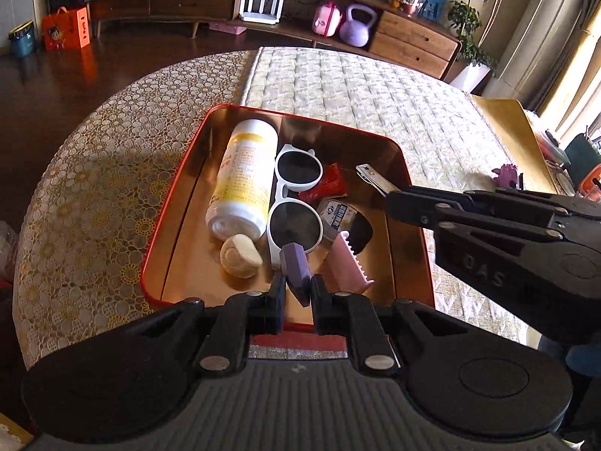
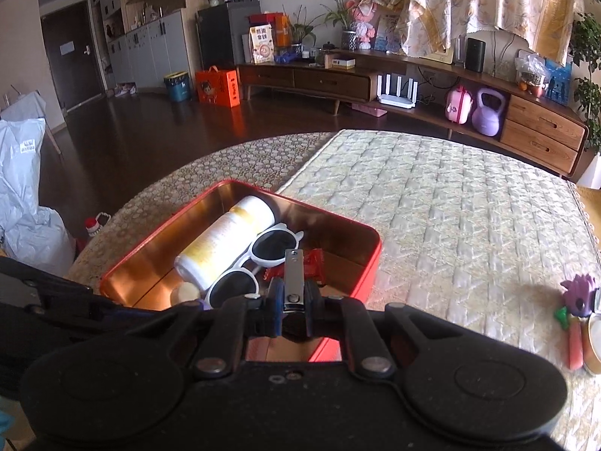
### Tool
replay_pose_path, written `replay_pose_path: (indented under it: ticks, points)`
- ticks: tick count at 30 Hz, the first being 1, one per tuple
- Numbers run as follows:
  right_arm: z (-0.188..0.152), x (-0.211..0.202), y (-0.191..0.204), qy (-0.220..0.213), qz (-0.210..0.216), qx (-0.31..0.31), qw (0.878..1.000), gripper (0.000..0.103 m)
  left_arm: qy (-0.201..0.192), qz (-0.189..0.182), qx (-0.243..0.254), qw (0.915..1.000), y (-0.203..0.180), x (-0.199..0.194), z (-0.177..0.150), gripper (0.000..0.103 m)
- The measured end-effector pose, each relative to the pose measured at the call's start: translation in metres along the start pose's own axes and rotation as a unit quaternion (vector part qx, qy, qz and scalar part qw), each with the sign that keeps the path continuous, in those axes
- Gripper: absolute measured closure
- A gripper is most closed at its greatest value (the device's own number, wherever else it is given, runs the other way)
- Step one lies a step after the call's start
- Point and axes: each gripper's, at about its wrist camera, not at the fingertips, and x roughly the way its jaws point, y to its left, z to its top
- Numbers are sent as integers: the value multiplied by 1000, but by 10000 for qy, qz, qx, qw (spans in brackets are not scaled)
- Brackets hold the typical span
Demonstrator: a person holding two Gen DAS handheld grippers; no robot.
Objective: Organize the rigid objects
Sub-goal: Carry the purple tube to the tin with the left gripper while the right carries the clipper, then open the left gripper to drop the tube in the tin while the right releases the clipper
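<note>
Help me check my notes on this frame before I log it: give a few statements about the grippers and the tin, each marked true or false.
1. The left gripper holds a purple block. True.
2. The right gripper is empty. False: it grips metal nail clippers.
3. The white sunglasses lie inside the red tin. True.
4. The white bottle stands upright. False: it lies on its side.

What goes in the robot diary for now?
left gripper: holds purple block | right gripper: holds nail clipper | both over red tin
</note>
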Motion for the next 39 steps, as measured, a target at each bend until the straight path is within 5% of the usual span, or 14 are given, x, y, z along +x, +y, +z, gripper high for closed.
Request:
replay_pose_path:
  ticks: [16, 39]
  points:
    - [-9, 23, 9, 364, 129, -126, 9992, 90, 233, -97, -116, 9996, 6, 20, 8, 89]
    - [-20, -38, 0, -102, 414, 335, 9985, 72, -55, -63, -9, 10000, -7, -12, -3, 89]
